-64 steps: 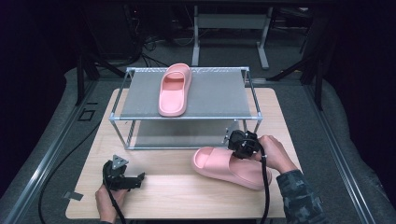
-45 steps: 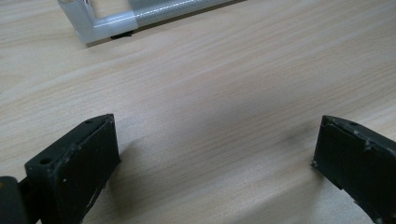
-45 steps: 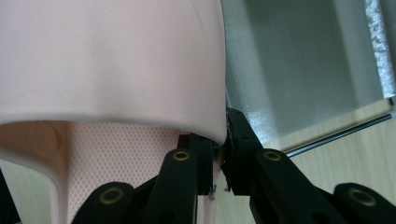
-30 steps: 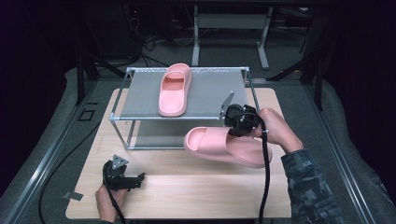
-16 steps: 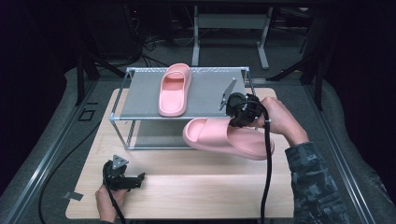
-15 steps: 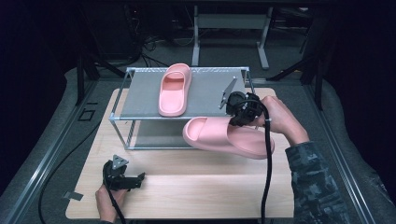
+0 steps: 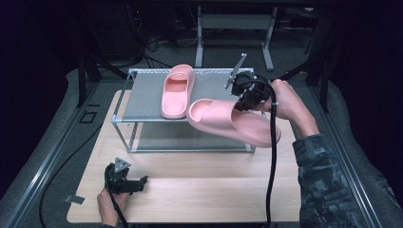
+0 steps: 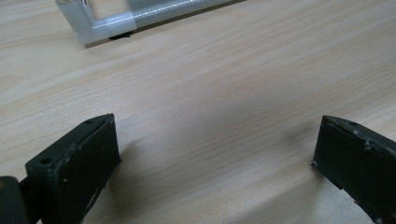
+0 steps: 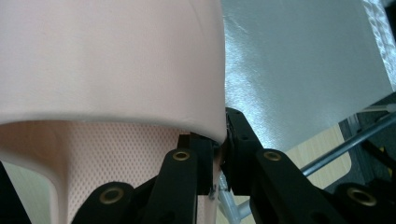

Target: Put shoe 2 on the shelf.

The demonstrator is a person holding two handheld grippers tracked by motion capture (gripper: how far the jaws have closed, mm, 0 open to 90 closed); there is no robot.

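The soft pink foam slipper is hanging in the air over the front right edge of the grey metal-framed shelf rack, toe pointing inward, probably so it can settle beside the matching pink slipper lying on top. The right gripper is pinching its strap edge between nearly closed jaws. Bare shelf is lying open to the right of the resting slipper. The left gripper is idling wide open over the pale wooden tabletop.

Setting: lab or test room. Wooden table on dark floor. Metal frame stands and loose cables behind.
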